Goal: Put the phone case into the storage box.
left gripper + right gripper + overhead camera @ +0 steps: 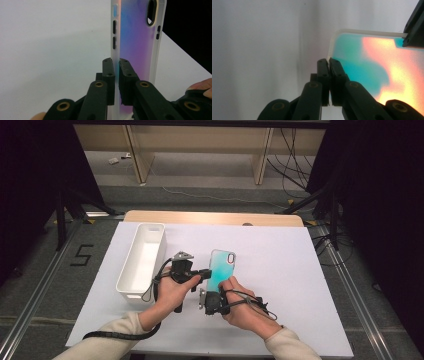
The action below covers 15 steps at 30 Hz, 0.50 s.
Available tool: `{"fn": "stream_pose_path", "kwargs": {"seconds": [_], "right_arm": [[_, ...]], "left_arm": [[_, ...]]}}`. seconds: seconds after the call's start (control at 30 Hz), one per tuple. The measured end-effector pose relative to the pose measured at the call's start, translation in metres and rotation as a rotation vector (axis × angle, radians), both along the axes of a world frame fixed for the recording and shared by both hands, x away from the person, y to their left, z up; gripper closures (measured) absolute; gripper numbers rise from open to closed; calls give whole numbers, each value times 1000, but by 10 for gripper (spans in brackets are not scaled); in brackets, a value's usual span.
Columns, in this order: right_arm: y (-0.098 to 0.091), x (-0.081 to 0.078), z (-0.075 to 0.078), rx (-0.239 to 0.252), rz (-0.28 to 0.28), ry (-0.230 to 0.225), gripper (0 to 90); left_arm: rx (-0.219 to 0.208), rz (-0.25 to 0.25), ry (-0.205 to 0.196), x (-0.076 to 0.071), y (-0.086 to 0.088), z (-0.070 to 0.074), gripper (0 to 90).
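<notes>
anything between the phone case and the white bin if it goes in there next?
Nothing visible. The phone case is held above the table by both the left gripper and the right gripper. The white bin sits to its left, open-topped and looking empty, with bare white tabletop between them.

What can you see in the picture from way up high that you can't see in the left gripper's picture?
High view alone: the white bin on the table's left part, both hands, the wooden table edge and the floor beyond. Left gripper view alone: the phone case's side button slots and its purple sheen, seen close. Both share: the phone case, the white table cover, and the left gripper shut on the case's edge.
</notes>
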State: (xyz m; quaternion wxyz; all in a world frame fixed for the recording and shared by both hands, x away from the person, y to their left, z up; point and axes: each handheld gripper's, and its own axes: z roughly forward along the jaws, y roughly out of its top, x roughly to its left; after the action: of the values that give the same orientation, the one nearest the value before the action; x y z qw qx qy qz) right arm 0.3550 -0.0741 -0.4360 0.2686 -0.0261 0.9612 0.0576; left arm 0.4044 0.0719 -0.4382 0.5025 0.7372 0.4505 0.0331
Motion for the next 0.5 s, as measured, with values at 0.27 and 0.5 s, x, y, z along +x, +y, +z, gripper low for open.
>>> {"fn": "stream_pose_path", "kwargs": {"seconds": [0.27, 0.5], "right_arm": [[1, -2, 0, 73, -51, 33, 837], [-4, 1, 7, 115, -64, 1, 683]], "left_arm": [[14, 1, -25, -2, 0, 1, 848], [25, 15, -57, 0, 2, 1, 848]]}}
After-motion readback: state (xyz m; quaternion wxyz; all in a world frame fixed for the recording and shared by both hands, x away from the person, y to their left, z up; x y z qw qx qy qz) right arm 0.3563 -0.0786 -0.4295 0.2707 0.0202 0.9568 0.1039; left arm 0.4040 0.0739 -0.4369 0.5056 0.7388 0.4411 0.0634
